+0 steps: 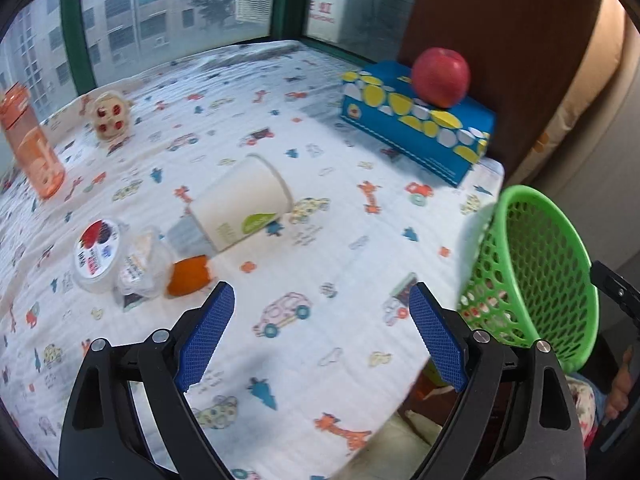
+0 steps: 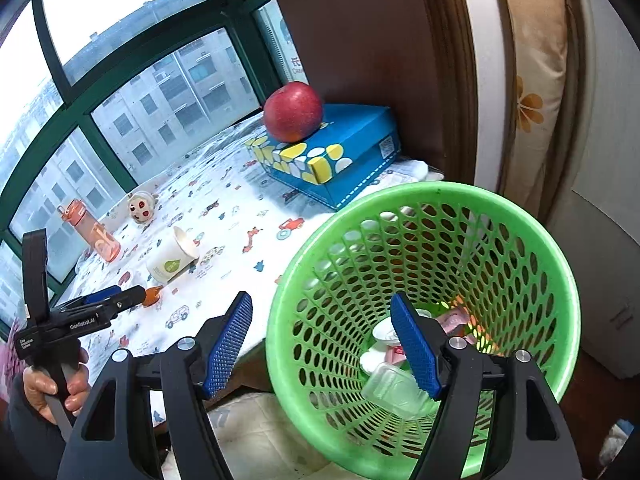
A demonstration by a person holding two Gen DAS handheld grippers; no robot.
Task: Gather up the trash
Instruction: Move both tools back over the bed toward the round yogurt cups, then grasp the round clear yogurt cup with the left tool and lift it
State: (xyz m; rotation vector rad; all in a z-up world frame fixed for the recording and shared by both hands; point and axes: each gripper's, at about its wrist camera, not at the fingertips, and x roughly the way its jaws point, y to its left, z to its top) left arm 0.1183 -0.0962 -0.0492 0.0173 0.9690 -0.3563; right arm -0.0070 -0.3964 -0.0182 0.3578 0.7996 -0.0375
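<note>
Part done: green basket [image 2: 552, 280] already holds wrappers and small containers; beside the tipped paper cup [image 1: 244, 204], lidded tub [image 1: 96, 254] and orange scrap [image 1: 188, 274] remain on the counter [image 1: 340, 240]; both grippers' fingers wide, empty.

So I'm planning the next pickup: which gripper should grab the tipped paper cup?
Left gripper: open, empty, facing the cup. Right gripper sits at the basket.

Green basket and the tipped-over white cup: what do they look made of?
The green basket looks like molded plastic, slightly glossy: uniform colour, a regular grid of holes, a smooth rolled rim. The white cup looks like matte paper with a printed green leaf and a thin rolled lip, though thin plastic cannot be ruled out.
</note>
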